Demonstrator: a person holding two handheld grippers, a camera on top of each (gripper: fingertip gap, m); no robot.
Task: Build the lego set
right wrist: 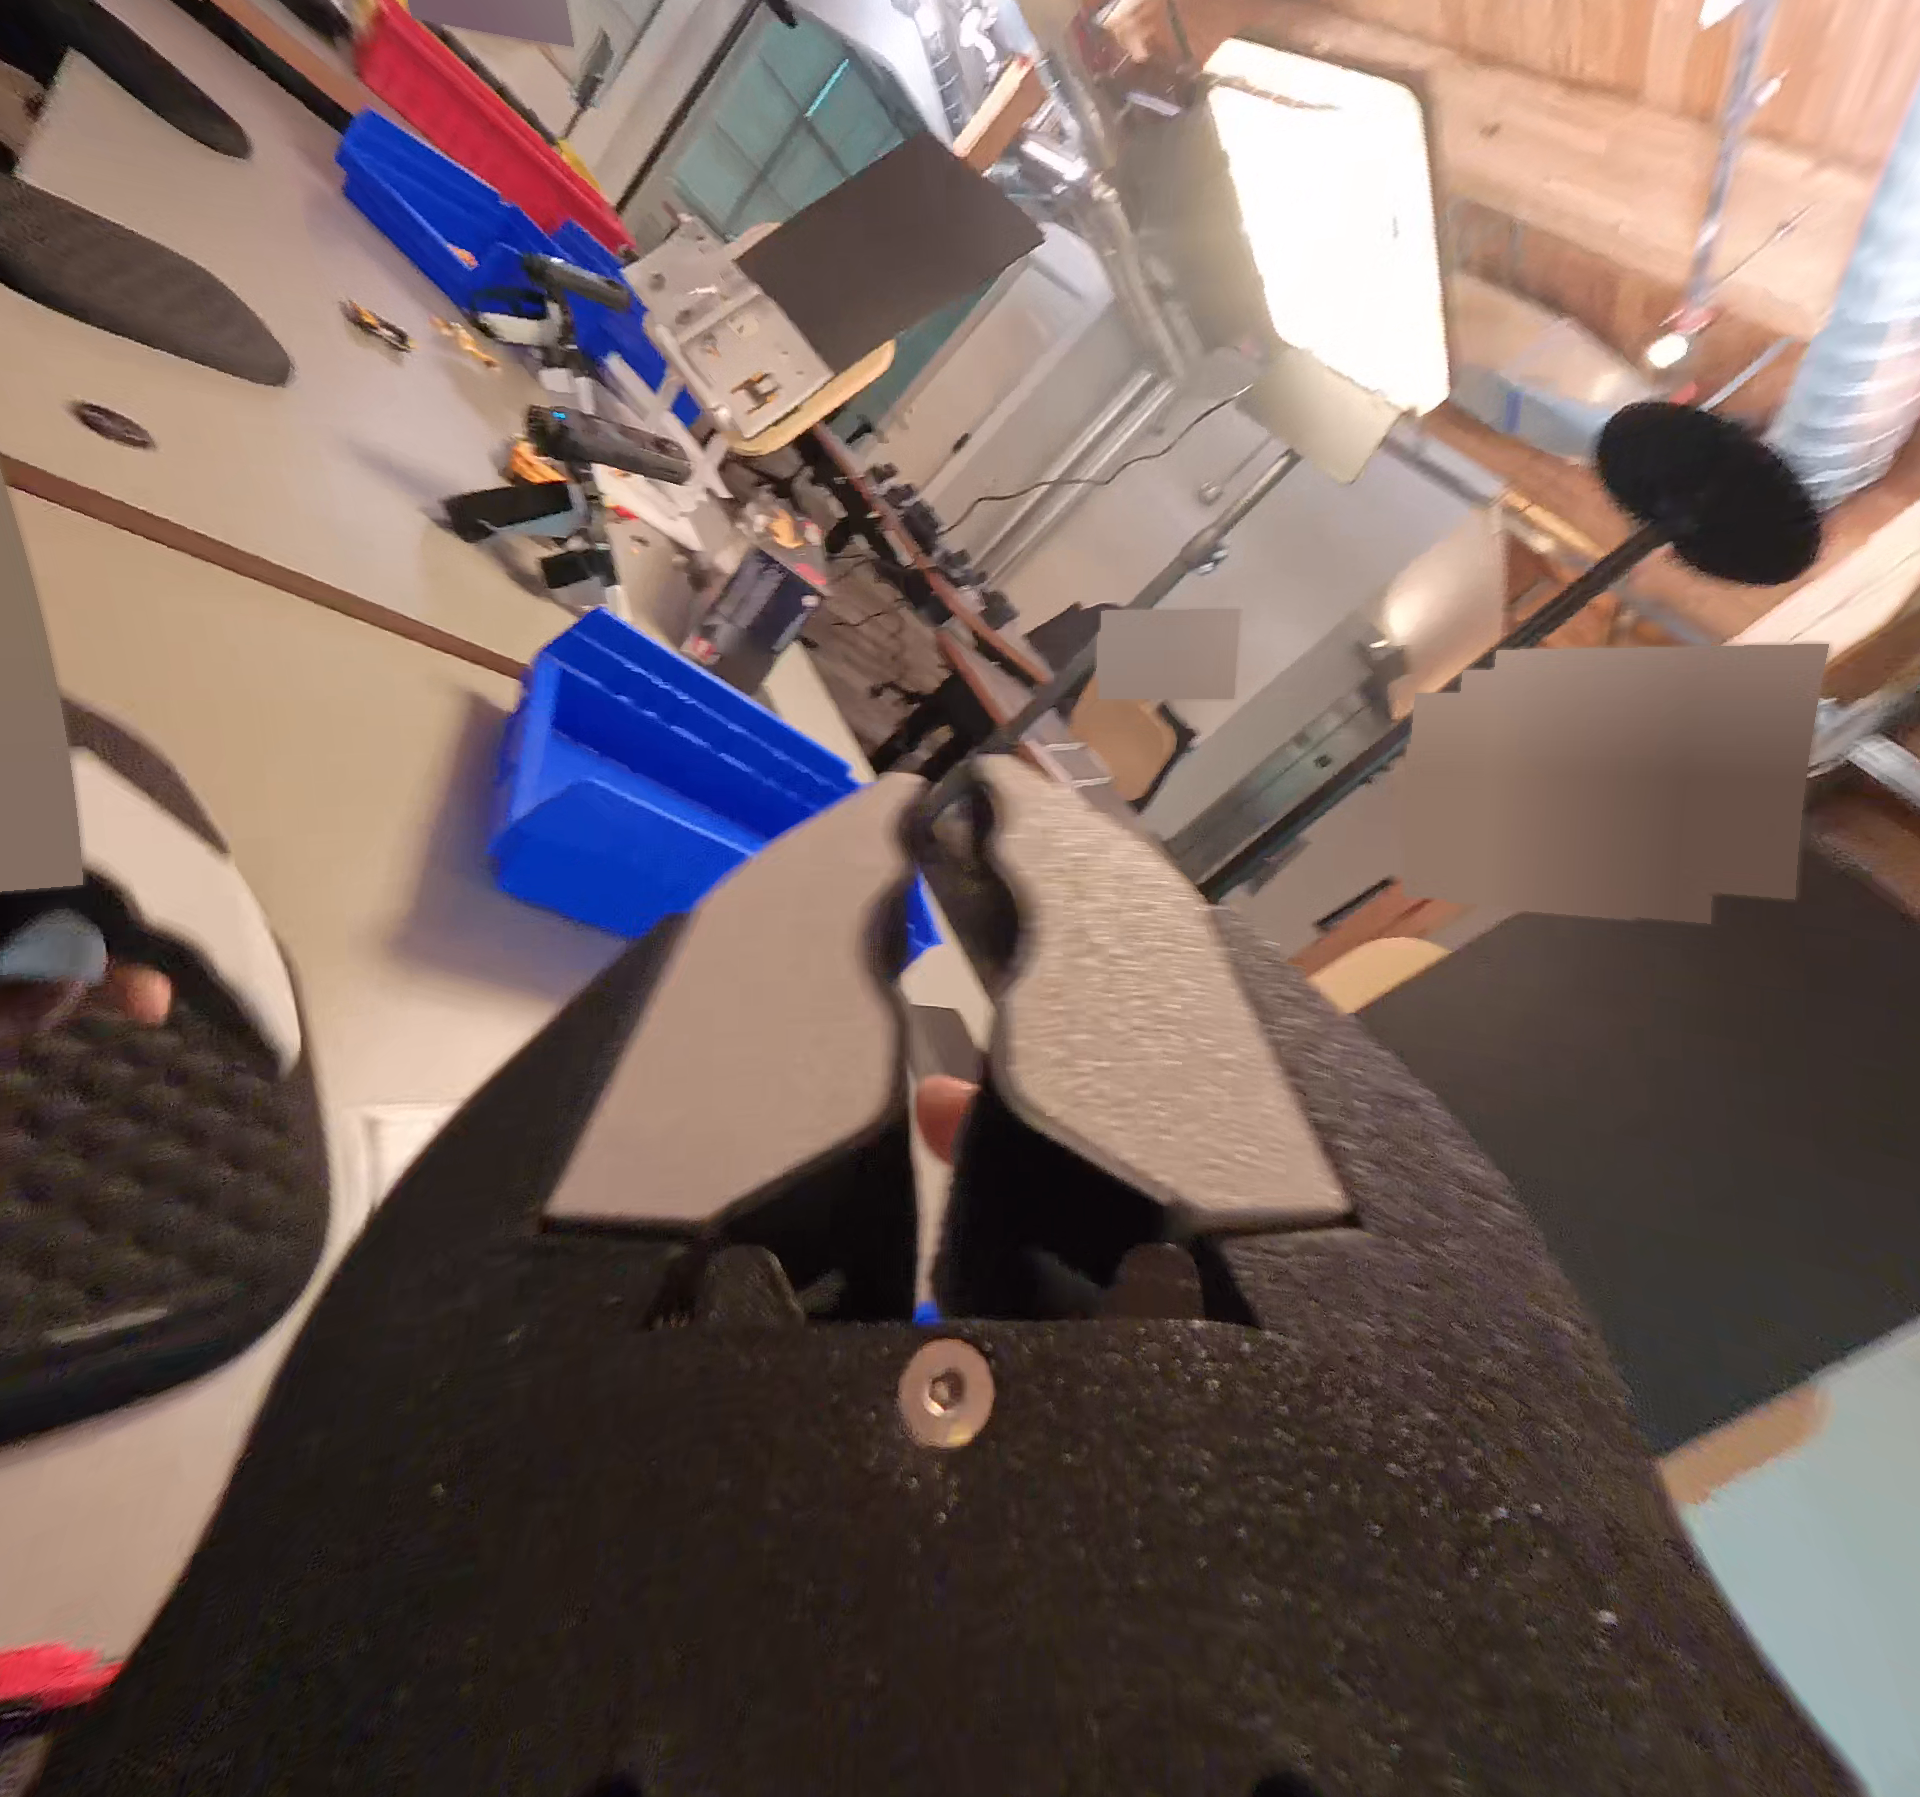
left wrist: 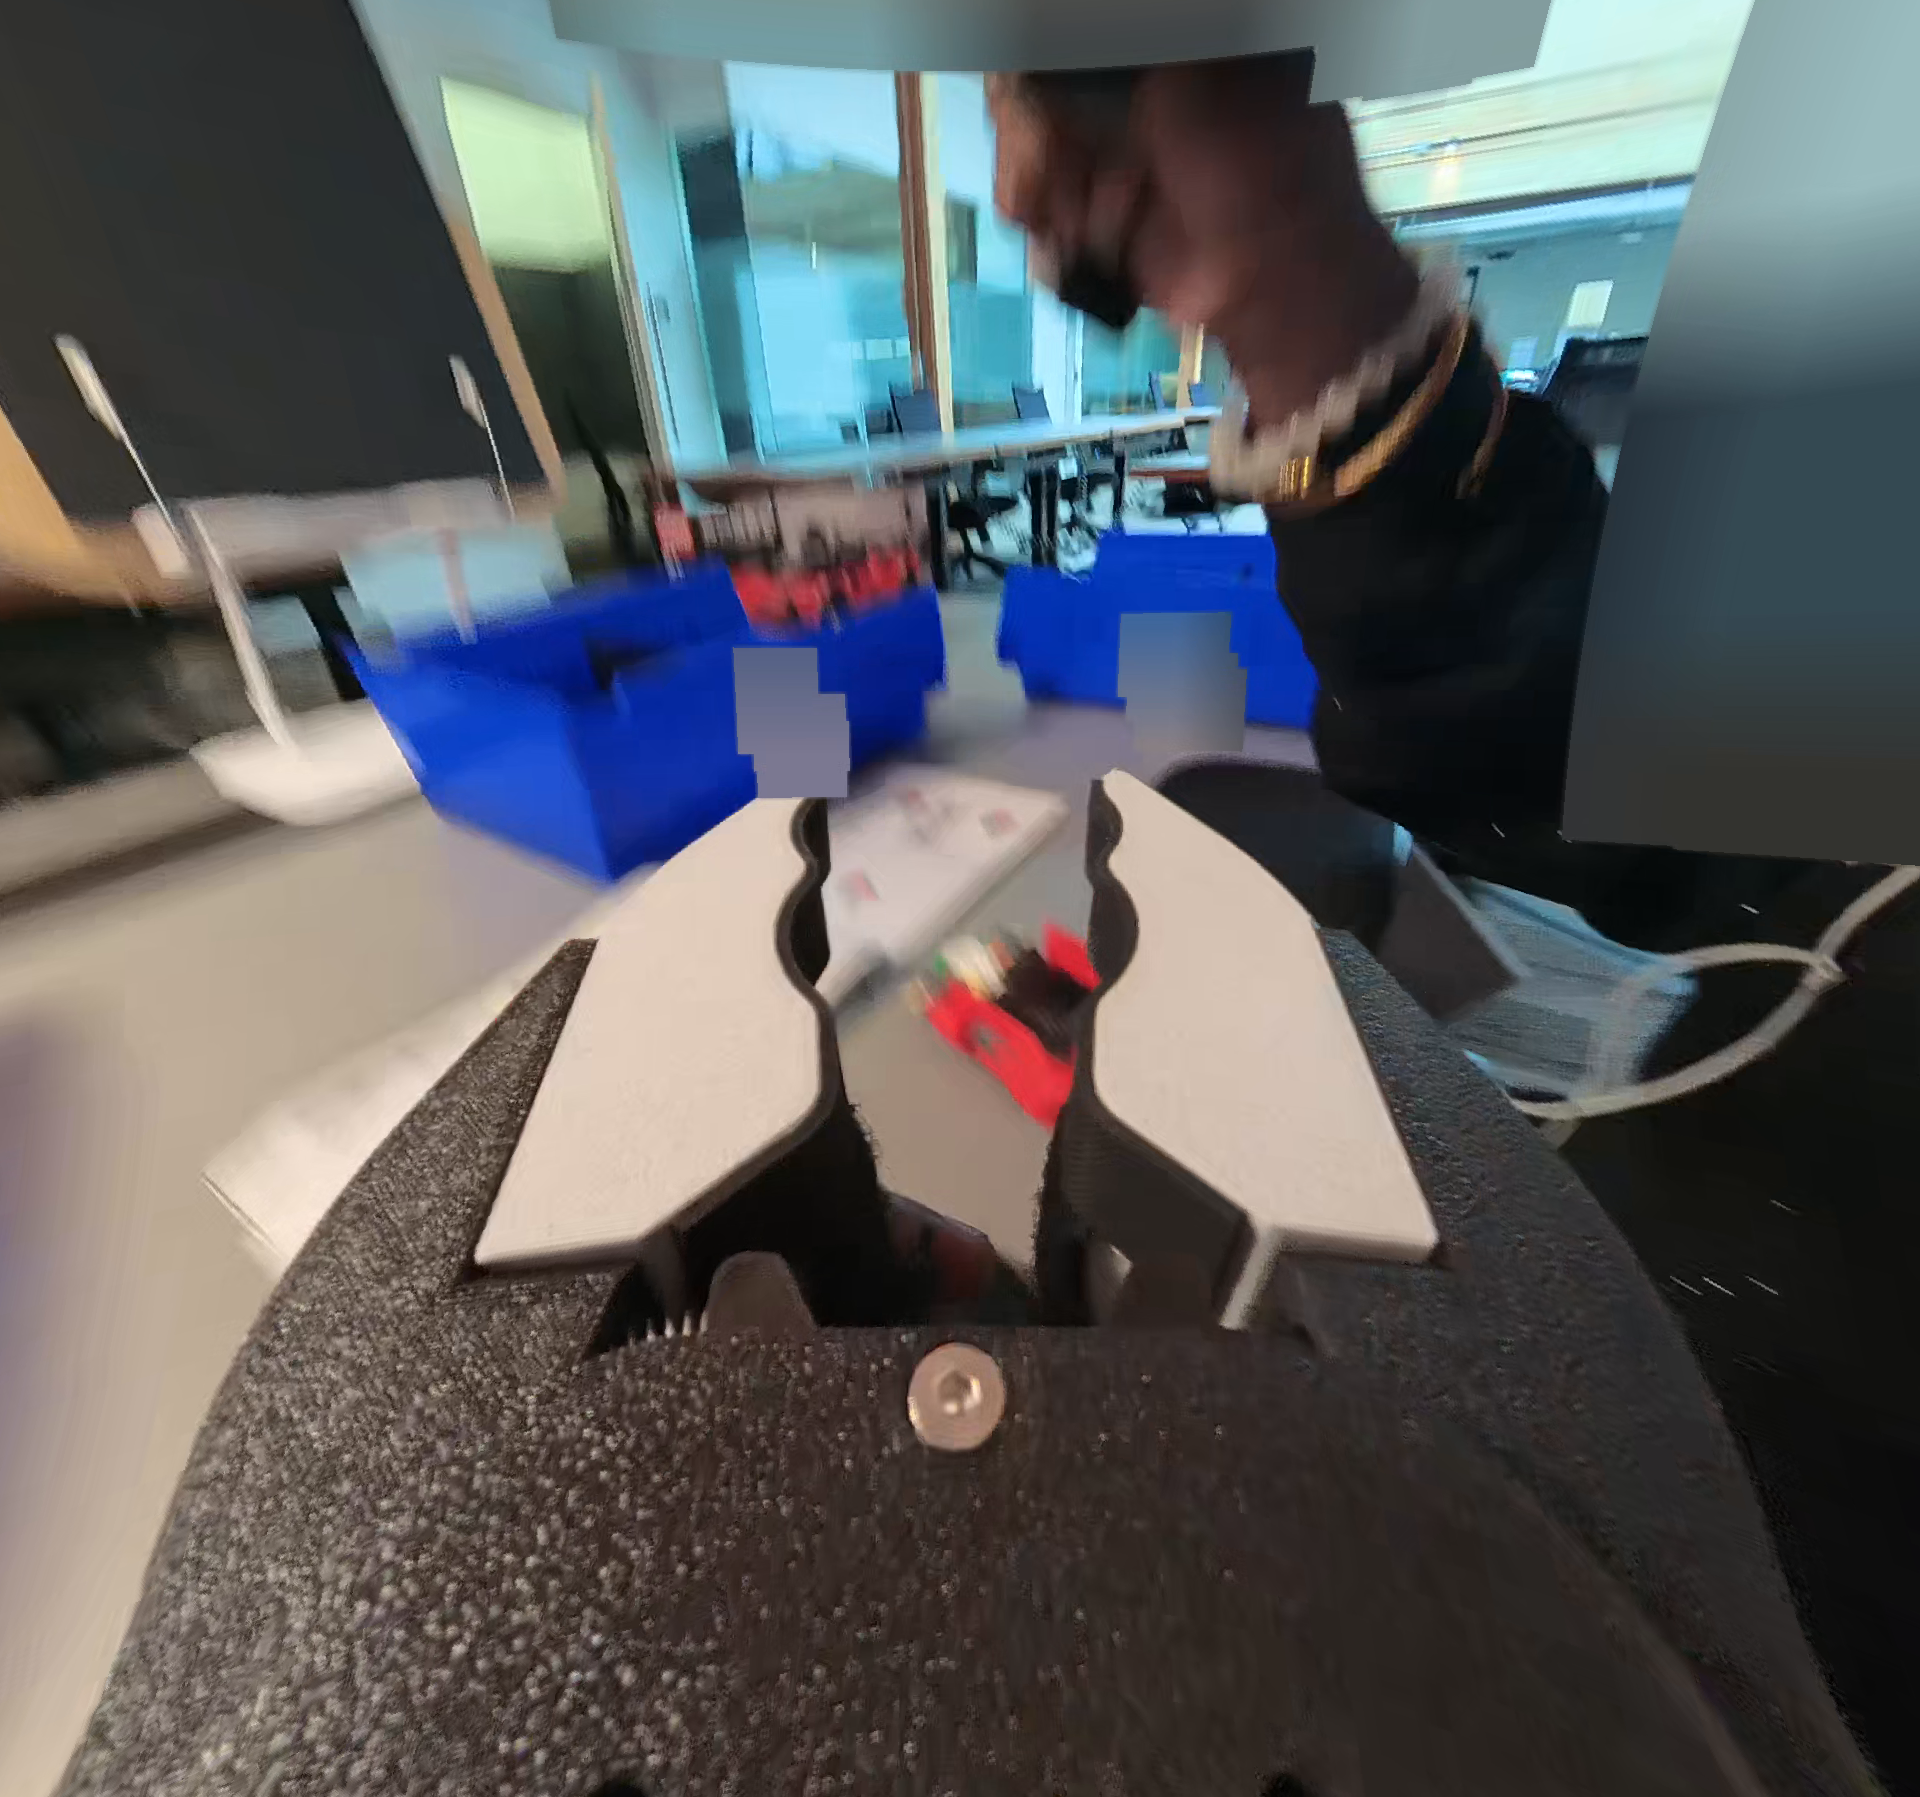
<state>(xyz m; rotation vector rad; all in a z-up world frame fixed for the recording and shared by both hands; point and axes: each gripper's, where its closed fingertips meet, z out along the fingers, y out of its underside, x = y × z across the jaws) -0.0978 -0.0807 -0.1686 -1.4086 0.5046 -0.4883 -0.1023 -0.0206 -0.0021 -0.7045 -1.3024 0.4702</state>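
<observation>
Our left gripper (left wrist: 961, 843) hangs above the table (left wrist: 260, 937) with its fingers spread and nothing between them. Through the gap we see the lego model (left wrist: 992, 1015), red and black, lying on the table just beside a white booklet (left wrist: 935, 843); blur hides its finer parts. Two blue bins (left wrist: 623, 729) stand behind, and a person's hand (left wrist: 1164, 220) is raised at upper right.

Our right gripper (right wrist: 951, 817) is tilted, its tips nearly touching; it may pinch something small and dark, but we cannot tell. A blue bin (right wrist: 644, 802) sits beyond it.
</observation>
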